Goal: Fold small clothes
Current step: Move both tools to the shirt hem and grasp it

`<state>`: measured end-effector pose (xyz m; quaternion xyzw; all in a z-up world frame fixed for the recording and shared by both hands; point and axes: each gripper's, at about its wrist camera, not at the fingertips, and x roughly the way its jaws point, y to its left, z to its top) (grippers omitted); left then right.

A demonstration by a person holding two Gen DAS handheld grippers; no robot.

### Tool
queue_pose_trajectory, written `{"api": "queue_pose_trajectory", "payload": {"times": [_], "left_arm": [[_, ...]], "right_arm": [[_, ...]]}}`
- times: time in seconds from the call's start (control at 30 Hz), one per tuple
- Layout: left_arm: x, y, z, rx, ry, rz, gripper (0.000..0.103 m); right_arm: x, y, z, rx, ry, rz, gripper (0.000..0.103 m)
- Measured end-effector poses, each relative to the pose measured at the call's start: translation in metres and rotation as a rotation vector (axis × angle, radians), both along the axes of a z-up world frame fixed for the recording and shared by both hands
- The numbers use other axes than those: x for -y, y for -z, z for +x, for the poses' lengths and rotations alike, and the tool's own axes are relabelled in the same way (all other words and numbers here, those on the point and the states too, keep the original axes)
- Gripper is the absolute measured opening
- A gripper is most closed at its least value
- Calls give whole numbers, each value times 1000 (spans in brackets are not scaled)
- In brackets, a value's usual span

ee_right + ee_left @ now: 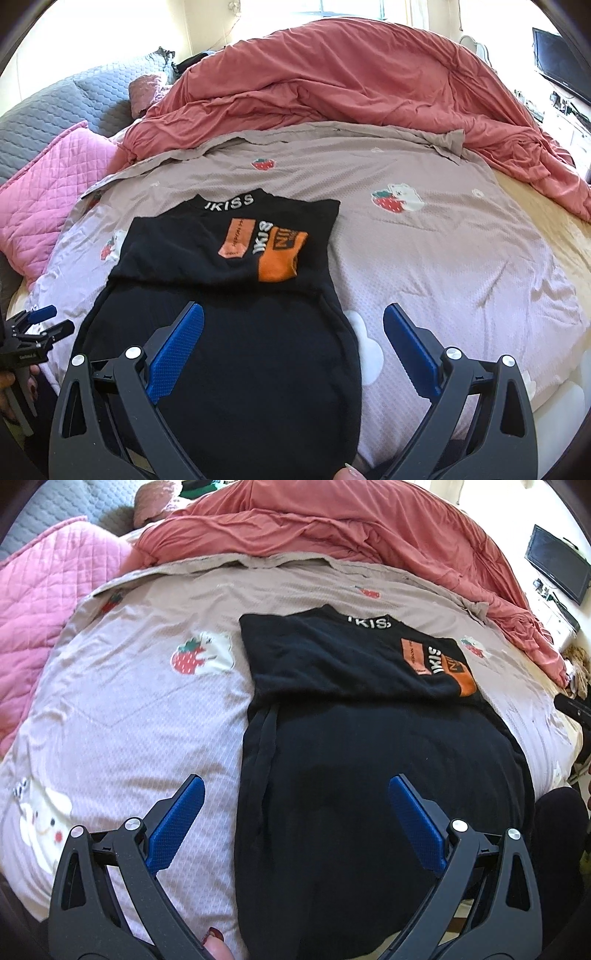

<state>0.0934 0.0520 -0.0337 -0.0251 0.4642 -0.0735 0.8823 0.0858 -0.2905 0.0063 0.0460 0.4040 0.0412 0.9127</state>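
Observation:
A black top (pixel 369 775) (pixel 236 332) with white lettering at the collar and orange patches lies flat on the bed, its sides folded inward into a narrow strip. My left gripper (pixel 295 786) hovers open above the garment's near left edge, one blue pad over the sheet and one over the black cloth. My right gripper (pixel 293 314) is open too, straddling the garment's near right edge. The left gripper (pixel 40 321) also shows at the far left of the right wrist view, held in a hand. Nothing sits between either pair of fingers.
The bed carries a mauve sheet (pixel 129 709) (pixel 443 258) printed with strawberries and bears. A rumpled coral duvet (pixel 332 524) (pixel 351 74) is heaped at the far side. A pink quilted pillow (pixel 44 590) (pixel 44 184) lies left. A dark monitor (pixel 554 565) stands at the right.

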Motion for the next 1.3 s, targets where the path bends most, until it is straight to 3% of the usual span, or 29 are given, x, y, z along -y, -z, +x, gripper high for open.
{"api": "queue_pose_trajectory", "payload": {"times": [0.2, 0.5, 0.8, 0.87, 0.97, 1.0, 1.07, 1.1, 1.13, 1.17, 1.3], "left_arm": [[-12, 9, -9, -62, -39, -18, 93], [-27, 39, -22, -227, -70, -90, 93], [-30, 52, -27, -295, -93, -109, 93], [-33, 53, -27, -295, -100, -126, 93], [-35, 55, -26, -299, -108, -137, 93], [-35, 55, -27, -299, -108, -138, 93], [-35, 54, -27, -295, -107, -139, 93], [-35, 53, -28, -290, -104, -142, 91], [-35, 52, -28, -283, -100, -145, 82], [-34, 51, -27, -276, -96, -145, 76], [-30, 47, -30, -262, -67, -148, 38]], "right_arm": [[10, 14, -11, -65, 22, -2, 97], [27, 55, -21, -265, 117, 37, 97], [17, 83, -17, -400, 113, -5, 96], [19, 90, -15, -428, 115, 0, 89], [24, 103, -14, -480, 112, 57, 70], [26, 105, -14, -485, 107, 88, 53], [28, 101, -16, -462, 98, 129, 34], [28, 97, -18, -444, 78, 163, 20], [27, 94, -19, -430, 63, 182, 14], [26, 90, -21, -410, 45, 195, 14], [20, 81, -22, -373, 1, 220, 14]]}}
